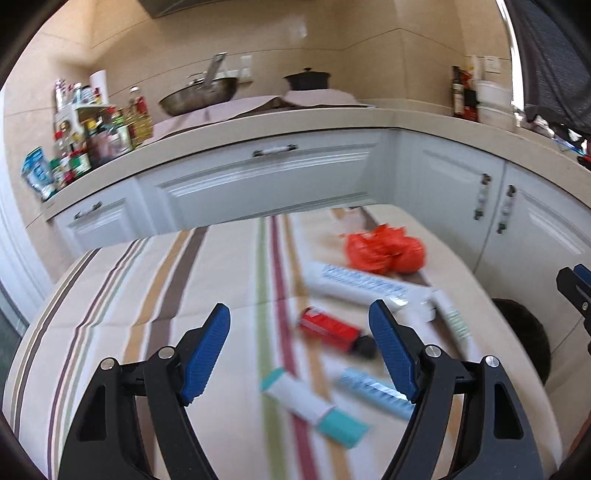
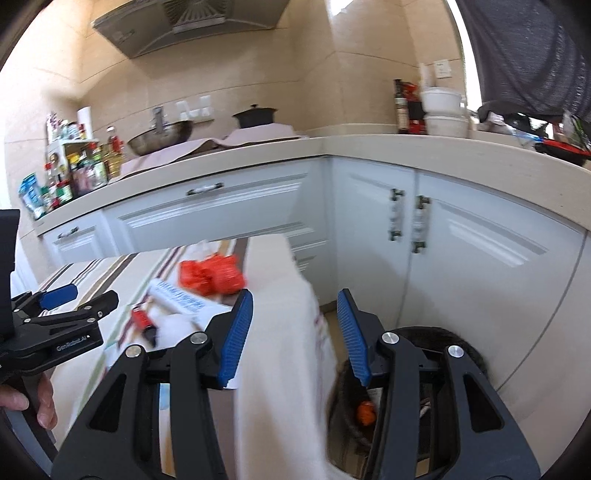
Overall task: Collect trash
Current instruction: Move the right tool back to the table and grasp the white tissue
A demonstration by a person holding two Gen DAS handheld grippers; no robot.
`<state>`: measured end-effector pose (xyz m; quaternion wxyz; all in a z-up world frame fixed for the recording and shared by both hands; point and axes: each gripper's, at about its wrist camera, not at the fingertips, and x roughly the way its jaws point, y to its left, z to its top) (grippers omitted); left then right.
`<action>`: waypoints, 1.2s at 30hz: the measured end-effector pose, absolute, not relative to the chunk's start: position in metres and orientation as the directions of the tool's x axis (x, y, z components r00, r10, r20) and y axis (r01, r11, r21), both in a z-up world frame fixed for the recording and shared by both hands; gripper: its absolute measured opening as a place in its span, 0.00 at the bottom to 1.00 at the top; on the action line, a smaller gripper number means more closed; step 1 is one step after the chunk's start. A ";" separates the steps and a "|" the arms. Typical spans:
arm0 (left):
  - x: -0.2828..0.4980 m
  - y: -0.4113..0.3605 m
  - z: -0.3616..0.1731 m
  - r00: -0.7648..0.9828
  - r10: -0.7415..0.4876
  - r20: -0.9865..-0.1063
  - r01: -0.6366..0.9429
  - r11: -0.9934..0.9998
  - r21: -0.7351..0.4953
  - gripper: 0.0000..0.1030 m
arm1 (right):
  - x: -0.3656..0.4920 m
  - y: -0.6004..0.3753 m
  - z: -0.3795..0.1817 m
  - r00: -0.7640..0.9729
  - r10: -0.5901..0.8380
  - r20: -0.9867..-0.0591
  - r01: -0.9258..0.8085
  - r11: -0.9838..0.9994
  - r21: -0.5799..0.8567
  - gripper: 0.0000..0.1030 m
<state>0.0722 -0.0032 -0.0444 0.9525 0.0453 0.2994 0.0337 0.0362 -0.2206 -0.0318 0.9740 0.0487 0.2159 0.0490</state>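
A home kitchen — range hood (image 2: 188, 26), wok (image 1: 199, 94), white cabinets (image 2: 461, 258), condiment bottles (image 1: 103, 136).

A table under a striped cloth (image 1: 155, 280) is carrying the scattered trash. A crumpled orange bag (image 1: 384, 249) is lying toward the far end, just beside a long white tube with blue print (image 1: 360, 282). Nearer, a red tube with a black cap (image 1: 334, 332) is resting on the cloth, with a white and teal box (image 1: 314, 404) and a light blue packet (image 1: 373, 391) lying close by. Motion is blurring finer details.
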 end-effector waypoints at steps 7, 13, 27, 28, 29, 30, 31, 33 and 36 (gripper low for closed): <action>0.063 0.034 -0.050 0.803 0.136 -0.581 -0.096 0.990 0.098 0.73 | 0.039 -0.182 -0.037 0.878 0.174 -0.446 -0.148 0.985 0.093 0.45; 0.061 0.069 -0.053 0.789 0.177 -0.589 -0.158 0.984 0.083 0.73 | 0.050 -0.149 -0.036 0.860 0.218 -0.461 -0.210 0.975 0.069 0.45; 0.069 0.105 -0.059 0.764 0.185 -0.618 -0.209 0.977 0.034 0.73 | 0.096 -0.105 -0.056 0.752 0.227 -0.618 -0.251 0.967 0.049 0.45; 0.069 0.105 -0.059 0.763 0.179 -0.620 -0.205 0.978 0.030 0.73 | 0.100 -0.105 -0.058 0.735 0.225 -0.639 -0.251 0.967 0.052 0.44; 0.070 0.104 -0.060 0.764 0.174 -0.622 -0.202 0.979 0.026 0.73 | 0.104 -0.105 -0.062 0.714 0.233 -0.660 -0.253 0.965 0.067 0.43; 0.070 0.103 -0.060 0.763 0.167 -0.624 -0.197 0.980 0.022 0.73 | 0.106 -0.106 -0.065 0.696 0.243 -0.675 -0.253 0.964 0.085 0.38; 0.070 0.103 -0.060 0.763 0.163 -0.625 -0.194 0.981 0.019 0.73 | 0.109 -0.107 -0.068 0.682 0.251 -0.687 -0.255 0.962 0.099 0.35; 0.071 0.100 -0.062 0.761 0.152 -0.630 -0.184 0.983 0.015 0.73 | 0.111 -0.108 -0.072 0.662 0.252 -0.706 -0.253 0.962 0.106 0.23; 0.071 0.094 -0.064 0.756 0.132 -0.641 -0.166 0.986 0.007 0.73 | 0.110 -0.111 -0.072 0.657 0.256 -0.709 -0.254 0.961 0.112 0.18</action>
